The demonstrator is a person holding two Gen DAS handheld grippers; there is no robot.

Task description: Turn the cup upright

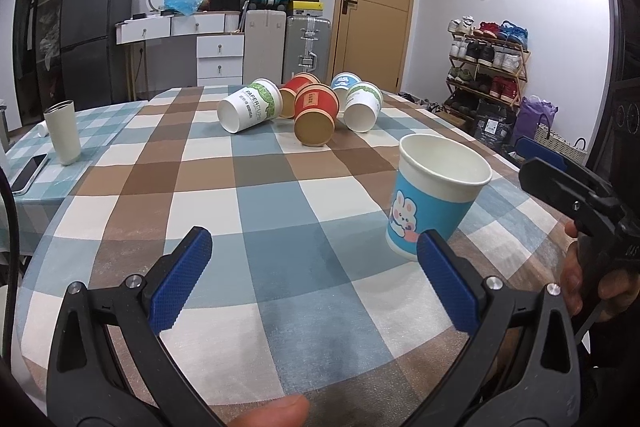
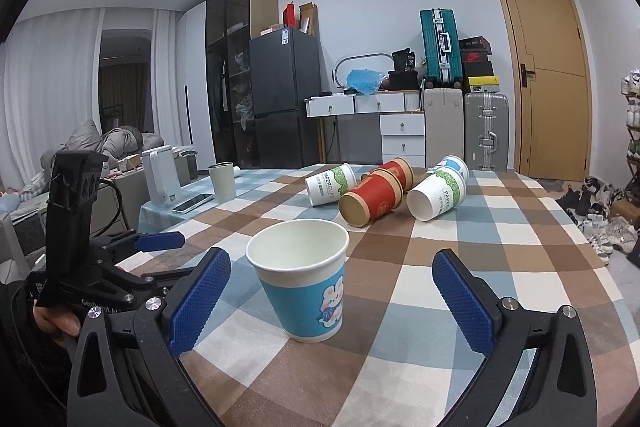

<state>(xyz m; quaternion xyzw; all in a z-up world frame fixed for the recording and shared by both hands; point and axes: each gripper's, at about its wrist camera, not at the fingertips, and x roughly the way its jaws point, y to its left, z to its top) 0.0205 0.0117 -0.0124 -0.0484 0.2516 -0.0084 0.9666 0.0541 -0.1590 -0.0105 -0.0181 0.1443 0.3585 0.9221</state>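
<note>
A blue paper cup with a rabbit picture [image 1: 434,193] stands upright on the checked tablecloth [image 1: 256,195]; it also shows in the right wrist view [image 2: 304,277]. My left gripper [image 1: 314,273] is open and empty, with the cup just beyond its right finger. My right gripper [image 2: 332,291] is open, its jaws standing apart on either side of the cup without touching it. Several more paper cups lie on their sides at the far end: a white and green one [image 1: 250,105], a red one [image 1: 315,115], another white and green one [image 1: 362,105].
A white tumbler [image 1: 62,131] and a phone [image 1: 29,173] sit at the table's left. The right gripper's body [image 1: 580,195] shows at the left view's right edge. Suitcases, drawers, a fridge and a shoe rack stand behind the table.
</note>
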